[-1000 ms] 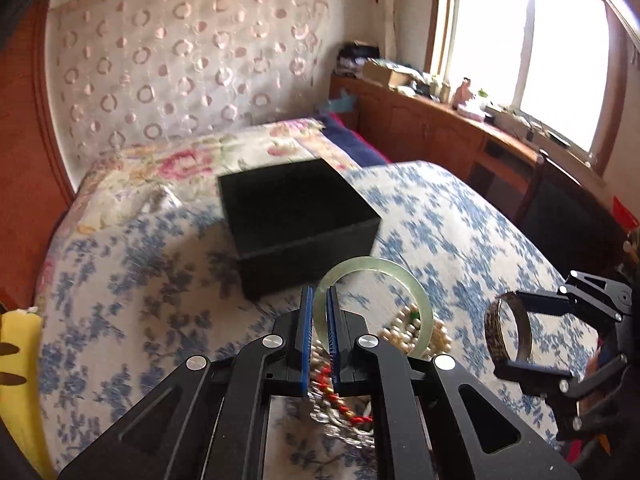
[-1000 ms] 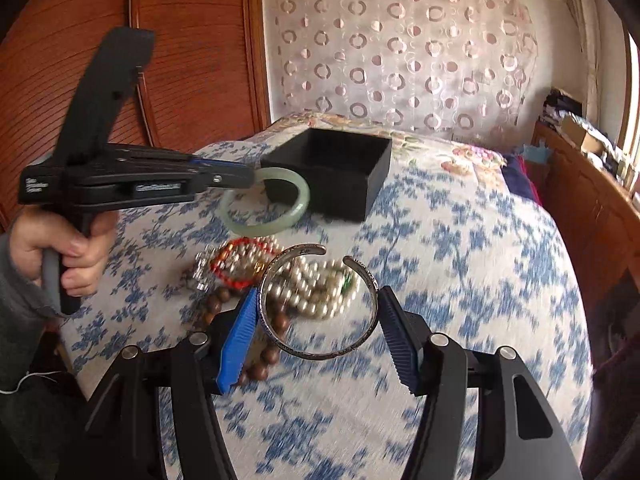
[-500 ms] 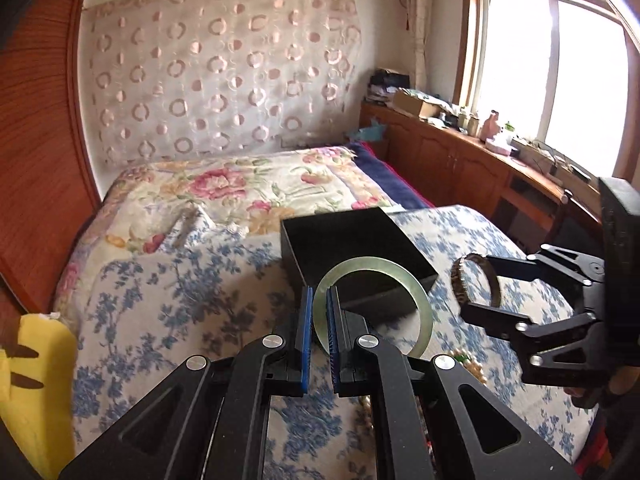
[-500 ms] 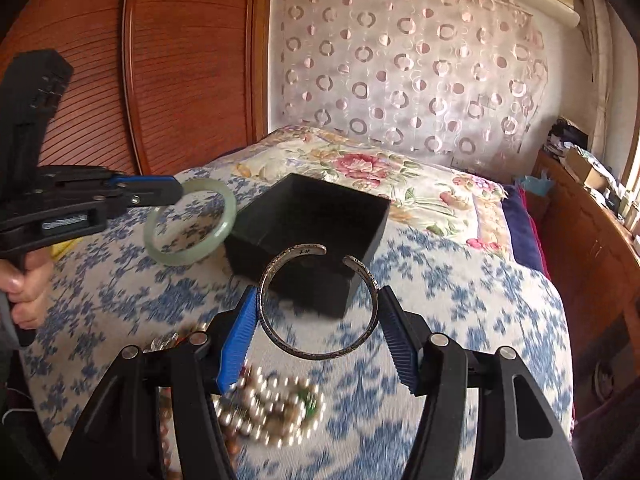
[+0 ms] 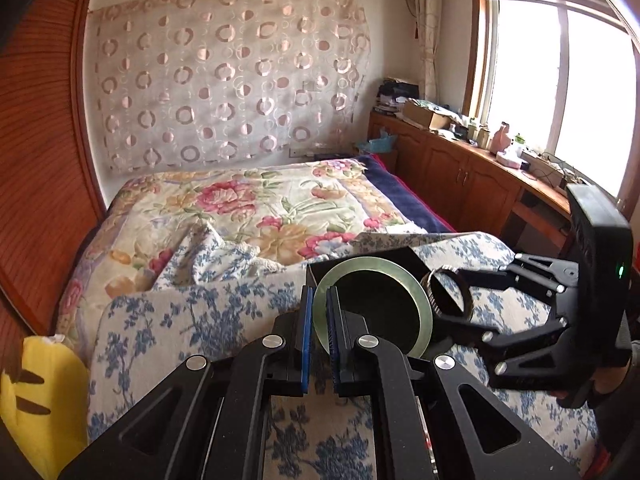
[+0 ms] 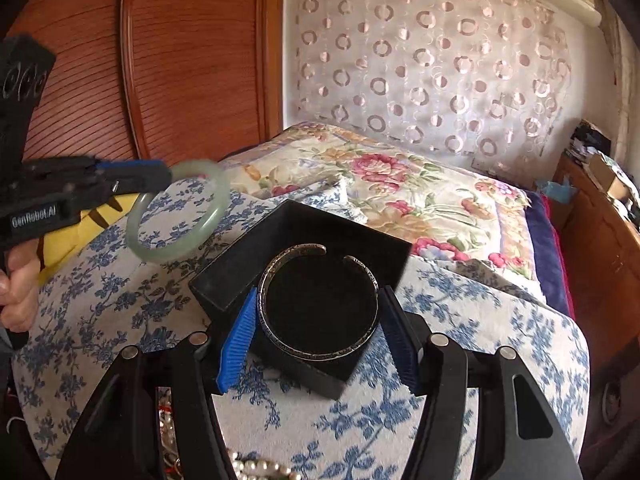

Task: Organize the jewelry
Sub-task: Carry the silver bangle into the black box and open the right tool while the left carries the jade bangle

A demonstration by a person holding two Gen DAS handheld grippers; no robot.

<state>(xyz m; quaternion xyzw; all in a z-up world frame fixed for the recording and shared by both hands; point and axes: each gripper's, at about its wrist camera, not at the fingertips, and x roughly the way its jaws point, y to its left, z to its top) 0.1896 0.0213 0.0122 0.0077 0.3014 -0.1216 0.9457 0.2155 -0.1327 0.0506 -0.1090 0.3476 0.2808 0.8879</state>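
Two grippers are in my hands, each carrying a bangle. My left gripper (image 5: 318, 320) is pinched narrow on the rim of the green jade bangle (image 5: 424, 312), low at centre of the left view. My right gripper (image 6: 320, 320) stands wide, its blue pads (image 6: 236, 344) clamping the sides of the silver cuff bracelet (image 6: 320, 354), lower centre. Behind the cuff sits the open black box (image 6: 240, 256) on the blue-flowered bedspread (image 6: 120, 300). A pearl strand (image 6: 260, 470) lies at the bottom edge.
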